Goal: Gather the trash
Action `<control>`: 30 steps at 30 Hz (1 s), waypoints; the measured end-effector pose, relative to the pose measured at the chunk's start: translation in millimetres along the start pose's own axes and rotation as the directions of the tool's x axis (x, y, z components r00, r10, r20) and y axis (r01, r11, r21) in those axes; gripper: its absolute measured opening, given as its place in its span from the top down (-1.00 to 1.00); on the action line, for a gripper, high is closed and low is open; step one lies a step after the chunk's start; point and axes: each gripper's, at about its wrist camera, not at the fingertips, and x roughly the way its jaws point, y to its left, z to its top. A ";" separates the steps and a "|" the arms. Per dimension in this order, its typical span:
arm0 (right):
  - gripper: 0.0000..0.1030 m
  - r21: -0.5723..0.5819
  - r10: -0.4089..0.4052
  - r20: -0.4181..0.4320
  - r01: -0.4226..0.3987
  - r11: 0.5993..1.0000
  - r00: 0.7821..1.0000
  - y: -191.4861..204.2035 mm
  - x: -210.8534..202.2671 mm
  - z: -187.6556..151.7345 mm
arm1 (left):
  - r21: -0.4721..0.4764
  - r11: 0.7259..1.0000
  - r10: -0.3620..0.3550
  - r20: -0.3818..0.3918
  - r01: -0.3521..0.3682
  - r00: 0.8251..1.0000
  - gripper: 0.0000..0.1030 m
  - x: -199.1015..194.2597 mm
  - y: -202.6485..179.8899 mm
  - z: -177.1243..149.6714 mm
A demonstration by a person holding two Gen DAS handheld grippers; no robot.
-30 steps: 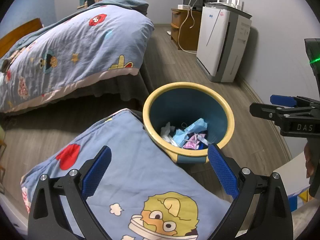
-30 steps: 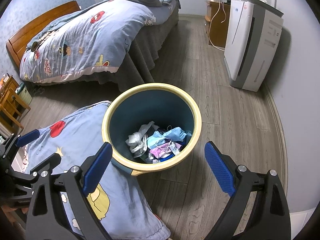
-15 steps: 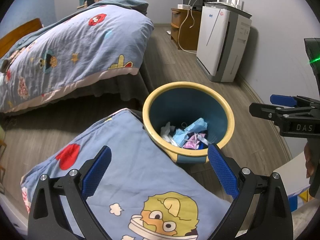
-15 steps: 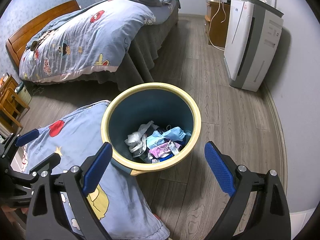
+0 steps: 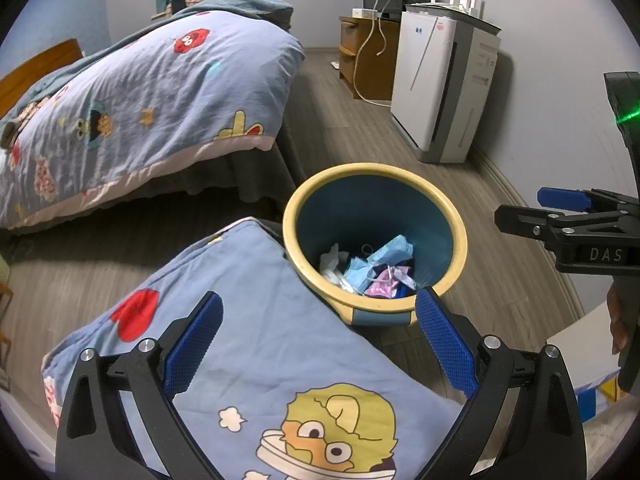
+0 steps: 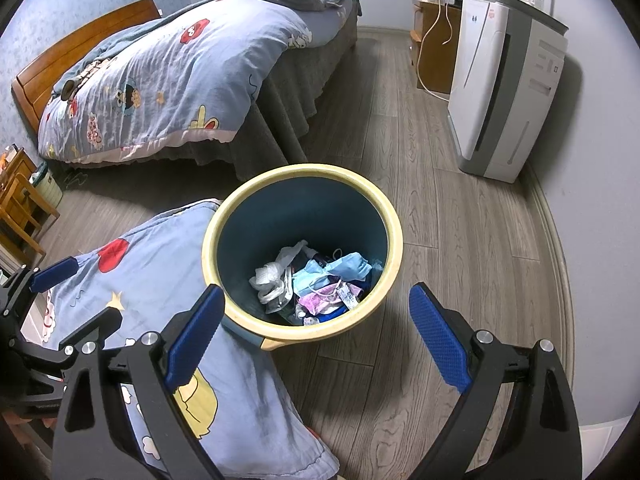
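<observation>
My right gripper [image 6: 314, 336] and left gripper [image 5: 318, 336] are both released and empty; the trash bin [image 6: 394, 240] lies just ahead of them, nearer to the right one.

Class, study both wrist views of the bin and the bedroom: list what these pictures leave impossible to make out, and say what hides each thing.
- Lower layers of trash in the bin: both views, buried under the top pieces.
- What lies under the cartoon quilt beside the bin: both views, covered by cloth.
- Print on the small label among the trash: right wrist view, too small.
- Person's hand: left wrist view, cut off by the edge.
</observation>
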 end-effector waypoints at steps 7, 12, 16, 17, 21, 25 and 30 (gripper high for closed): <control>-0.78 -0.001 -0.001 -0.003 0.001 1.000 1.000 0.7 1.9 -0.3 | 0.000 1.000 0.000 0.001 0.000 1.000 -0.86 -0.1 0.2 0.0; -0.78 -0.001 0.000 -0.006 0.000 1.000 1.000 0.7 2.7 1.0 | 0.002 1.000 0.001 0.000 -0.001 1.000 -0.86 0.1 -0.4 0.2; -0.78 -0.001 -0.001 -0.005 0.001 1.000 1.000 0.6 3.6 0.6 | 0.004 1.000 -0.001 0.001 0.001 1.000 -0.86 -0.1 -1.2 -1.1; -0.78 -0.002 -0.001 -0.003 0.001 1.000 1.000 0.8 2.9 0.0 | 0.004 1.000 -0.001 0.000 0.001 1.000 -0.86 -0.1 -1.2 -1.0; -0.78 0.000 -0.006 -0.003 0.006 1.000 1.000 0.3 3.5 0.9 | 0.008 1.000 -0.002 0.005 0.001 1.000 -0.86 -0.4 -1.8 -1.5; -0.78 0.018 -0.023 -0.016 0.023 1.000 1.000 -0.3 9.6 0.6 | 0.031 0.999 -0.016 0.013 0.015 1.000 -0.86 -4.8 -1.7 -2.9; -0.87 0.081 -0.054 -0.041 0.057 0.995 0.998 4.4 18.8 0.7 | 0.080 0.996 0.031 0.033 -0.033 0.999 -0.86 -19.7 2.3 -7.4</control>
